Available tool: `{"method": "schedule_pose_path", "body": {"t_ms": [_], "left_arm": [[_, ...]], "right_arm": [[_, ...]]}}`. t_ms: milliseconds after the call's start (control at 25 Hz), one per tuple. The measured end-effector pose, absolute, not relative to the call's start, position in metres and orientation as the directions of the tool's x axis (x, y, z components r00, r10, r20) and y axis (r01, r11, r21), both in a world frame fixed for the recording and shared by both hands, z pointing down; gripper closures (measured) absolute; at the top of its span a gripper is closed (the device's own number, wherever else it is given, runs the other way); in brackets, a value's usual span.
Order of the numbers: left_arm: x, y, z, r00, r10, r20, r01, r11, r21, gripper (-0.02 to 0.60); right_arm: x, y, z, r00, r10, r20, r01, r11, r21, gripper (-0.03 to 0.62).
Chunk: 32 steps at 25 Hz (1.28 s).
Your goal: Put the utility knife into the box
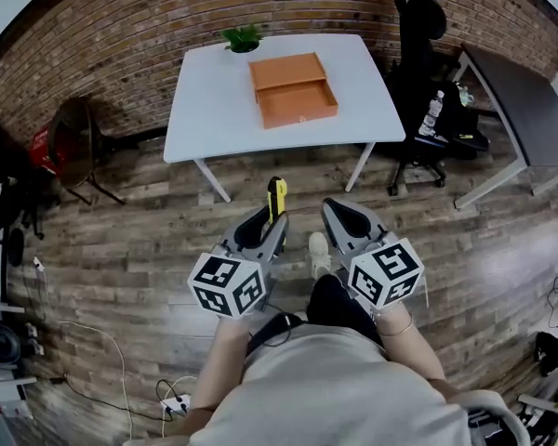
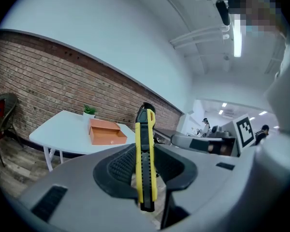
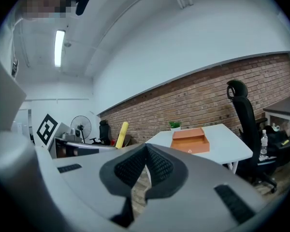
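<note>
Though left gripper (image 1: 263, 229) fingers hold the utility knife (image 1: 276, 197) and right gripper (image 1: 340, 216) fingers meet empty, it is well short of the box (image 1: 298, 111)

We read no words, numbers or brand names anywhere. Only black-and-white square markers (image 1: 227, 284) appear, on the left gripper (image 1: 268, 223) and right gripper (image 1: 339, 210), in front of the white table (image 1: 205, 100).
</note>
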<state>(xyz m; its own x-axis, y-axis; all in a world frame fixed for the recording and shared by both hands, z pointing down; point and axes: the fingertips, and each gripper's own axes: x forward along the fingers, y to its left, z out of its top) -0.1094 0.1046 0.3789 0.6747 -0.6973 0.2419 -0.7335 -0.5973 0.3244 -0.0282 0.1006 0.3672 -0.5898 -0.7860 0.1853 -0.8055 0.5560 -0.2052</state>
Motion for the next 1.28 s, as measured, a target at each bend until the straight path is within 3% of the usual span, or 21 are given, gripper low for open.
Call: {"method": "schedule_pose_path", "body": {"t_ms": [760,1280], "left_arm": [[-0.065,-0.153,0.365,0.552,-0.804,0.221,-0.822,-0.480,0.307,0.472],[-0.046,-0.213,0.383,0.544,-0.794,0.272,-0.829,-0.459,0.321,0.471]], "right_arm": [[0.020,-0.162,0.347,-0.705,-0.691,0.161,-0.709,0.676,-0.203,0.595],[0.034,-0.224,0.374,-0.725,-0.656,0.210,-0.688,0.679,-0.255,0.595]]}}
